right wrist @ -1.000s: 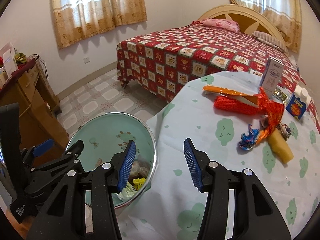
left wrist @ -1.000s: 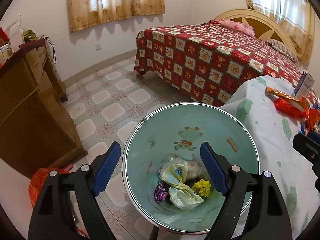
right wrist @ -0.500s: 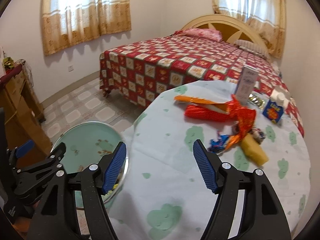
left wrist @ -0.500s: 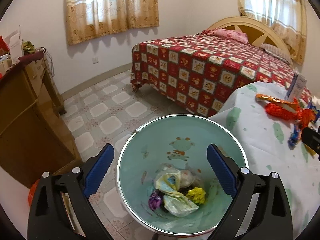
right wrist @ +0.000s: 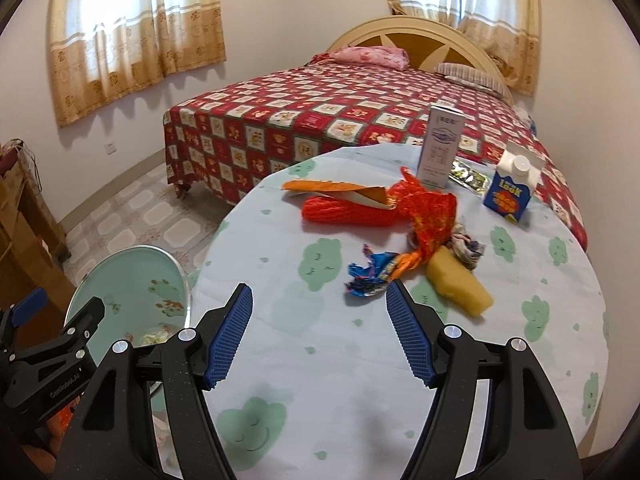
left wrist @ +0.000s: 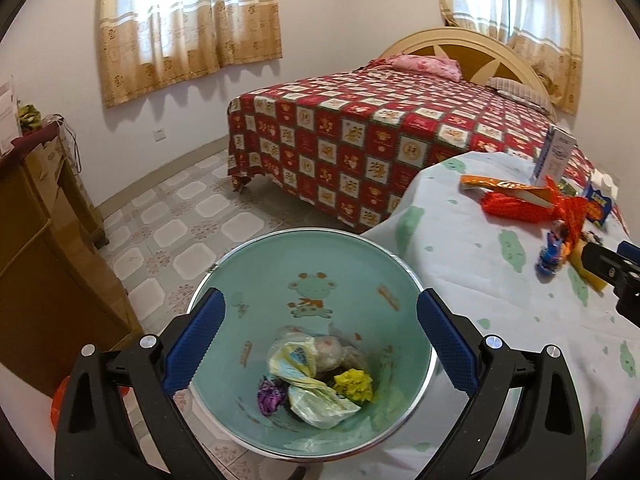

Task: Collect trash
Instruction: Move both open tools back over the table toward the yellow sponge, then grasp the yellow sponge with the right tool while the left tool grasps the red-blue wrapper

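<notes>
We hold the left hand-held gripper (left wrist: 318, 338) over the trash bin (left wrist: 240, 280), and its blue pads (left wrist: 196, 338) stand very wide apart with nothing between them. Its jaws have just been opening. Down in the bottom of the green bin we see a crumpled plastic bag (left wrist: 316, 398), a yellow ball of paper (left wrist: 354, 385) and a purple wrapper (left wrist: 270, 395). The bin stands on the tiled floor (left wrist: 180, 220), just beside the round desk (right wrist: 360, 360) with the cloud cloth. We hold the right hand-held gripper (right wrist: 320, 334) above the near part of the desk. Its jaws have just been opening too, and they stand partly wide, holding nothing. Just past its tips lies a blue crumpled wrapper (right wrist: 366, 274). Next to that lies a yellow sponge (right wrist: 460, 282), and a small bundle of cloth (right wrist: 466, 246) touches it. A little farther lies a red net bag (right wrist: 360, 212) with an orange packet (right wrist: 336, 190) on top of it. Behind these stand a tall white box (right wrist: 440, 146) and a blue carton (right wrist: 510, 192) with a white cap. Past the desk we see a bed (right wrist: 320, 116) with a red checked cover and a pink pillow (right wrist: 372, 56). Far back, curtains (right wrist: 132, 32) hang at the windows.
</notes>
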